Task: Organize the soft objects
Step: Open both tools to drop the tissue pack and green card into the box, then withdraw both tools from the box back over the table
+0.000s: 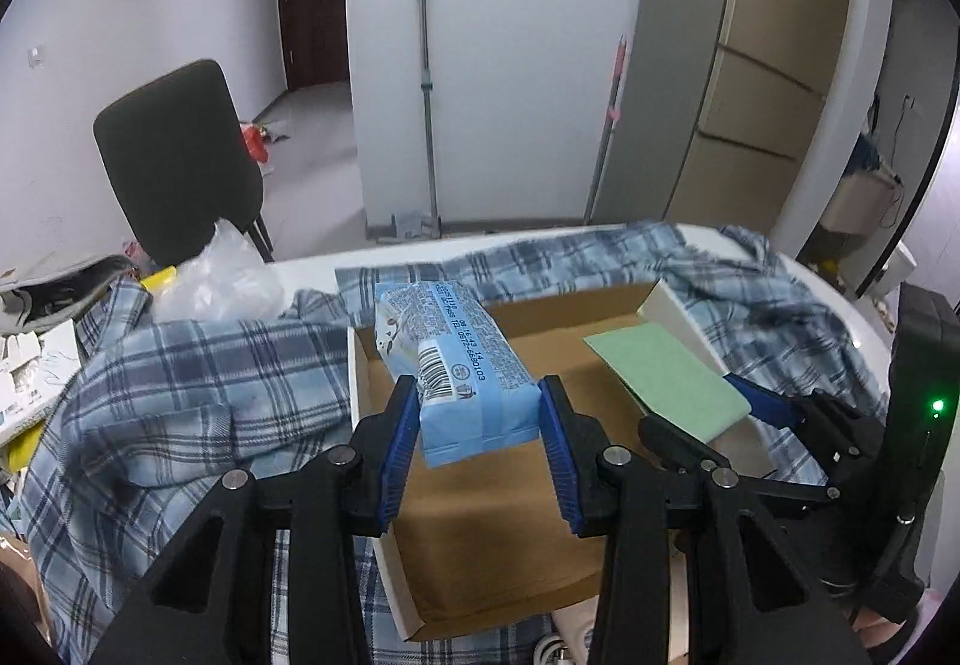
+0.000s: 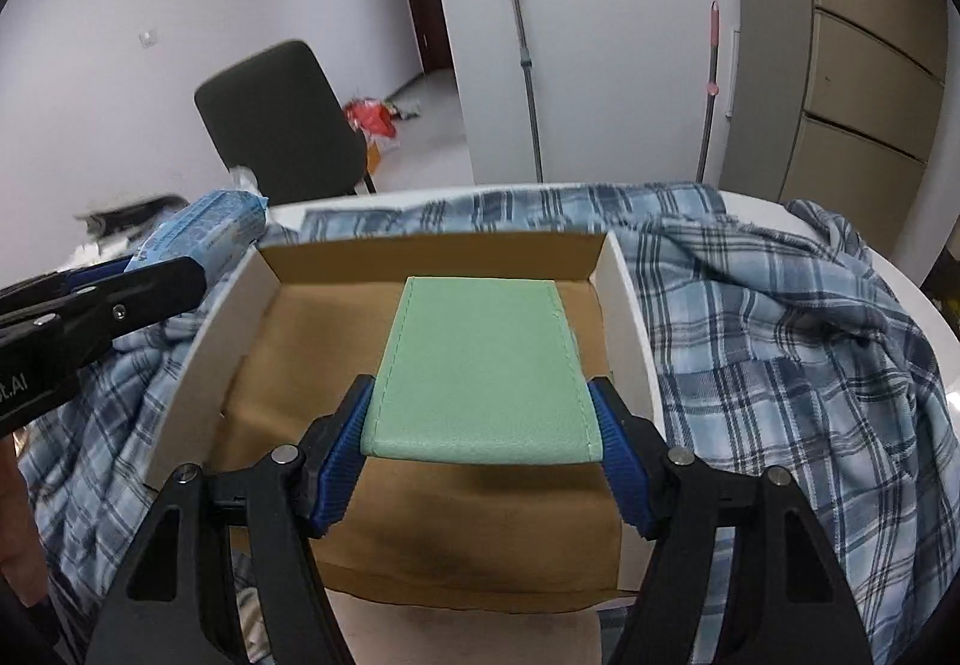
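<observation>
My left gripper (image 1: 480, 413) is shut on a light blue tissue pack (image 1: 456, 359), held above the left part of a shallow cardboard box (image 1: 480, 533). My right gripper (image 2: 483, 425) is shut on a flat green pouch (image 2: 480, 371), which hangs over the box's brown floor (image 2: 456, 533). In the left wrist view the green pouch (image 1: 666, 380) and the right gripper (image 1: 708, 413) show at the right. In the right wrist view the tissue pack (image 2: 210, 233) and the left gripper's fingers (image 2: 150, 281) show at the left, by the box's left wall.
A blue plaid cloth (image 1: 180, 395) lies crumpled around the box on a white table (image 2: 936, 305). A clear plastic bag (image 1: 222, 275) and clutter sit at the table's left. A dark chair (image 1: 180, 161), mop handles (image 1: 426, 83) and a tall cabinet (image 1: 768, 65) stand behind.
</observation>
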Demonstrator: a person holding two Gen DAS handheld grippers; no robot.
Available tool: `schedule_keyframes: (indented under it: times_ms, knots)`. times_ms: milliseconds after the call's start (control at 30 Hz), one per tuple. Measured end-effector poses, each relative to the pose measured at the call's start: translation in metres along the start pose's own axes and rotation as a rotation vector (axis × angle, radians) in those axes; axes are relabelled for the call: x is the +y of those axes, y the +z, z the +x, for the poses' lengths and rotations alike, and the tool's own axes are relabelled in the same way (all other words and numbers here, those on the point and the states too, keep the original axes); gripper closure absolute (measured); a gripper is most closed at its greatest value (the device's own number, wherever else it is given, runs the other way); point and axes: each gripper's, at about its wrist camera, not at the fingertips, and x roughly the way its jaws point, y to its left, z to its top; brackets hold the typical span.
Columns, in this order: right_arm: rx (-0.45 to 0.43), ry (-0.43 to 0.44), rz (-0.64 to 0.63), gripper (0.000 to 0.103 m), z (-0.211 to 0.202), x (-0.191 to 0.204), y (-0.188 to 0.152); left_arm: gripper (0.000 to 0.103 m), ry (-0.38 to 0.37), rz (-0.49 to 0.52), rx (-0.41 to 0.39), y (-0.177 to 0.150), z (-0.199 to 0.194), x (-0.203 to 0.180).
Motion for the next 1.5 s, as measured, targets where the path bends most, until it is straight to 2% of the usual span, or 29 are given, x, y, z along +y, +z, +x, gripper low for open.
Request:
schedule_keyframes:
  times_ms: [300,367,400,467,567,767,967,1067,1133,1233,1500]
  knots:
    - [0.068,0.001,-0.033,0.034,0.015,0.005,-0.006,0.061,-0.005,-0.006,0.073,-0.006,0.029,0.006]
    - [0.08,0.007,-0.028,0.034,0.017,0.005,-0.009,0.055,0.001,-0.008,0.071,-0.006,0.03,0.009]
    - [0.084,0.006,-0.031,0.033,0.018,0.006,-0.009,0.042,0.003,-0.009,0.072,-0.006,0.03,0.009]
    - [0.085,0.0,-0.04,0.029,0.02,0.006,-0.009,0.033,0.004,-0.015,0.072,-0.006,0.03,0.011]
    - [0.073,-0.007,-0.041,0.025,0.017,0.006,-0.008,0.033,0.008,-0.022,0.054,-0.005,0.028,0.013]
    - [0.028,-0.005,-0.033,0.025,-0.003,0.004,0.003,0.034,0.015,-0.027,0.022,-0.002,0.017,0.016]
    - [-0.046,-0.025,-0.063,0.025,-0.044,0.011,0.017,0.034,0.023,-0.017,-0.072,0.008,-0.019,0.009]
    - [-0.088,-0.044,-0.097,0.025,-0.07,0.017,0.018,0.034,0.024,-0.05,-0.14,0.012,-0.045,0.007]
    - [-0.114,-0.047,-0.109,0.025,-0.088,0.02,0.014,0.034,0.01,-0.06,-0.181,0.012,-0.066,0.006]
    - [-0.15,-0.045,-0.11,0.025,-0.116,0.021,0.004,0.034,0.028,-0.039,-0.244,0.009,-0.096,0.0]
    - [-0.212,-0.054,-0.138,0.025,-0.166,0.031,-0.022,0.034,0.029,-0.007,-0.317,-0.012,-0.155,-0.012]
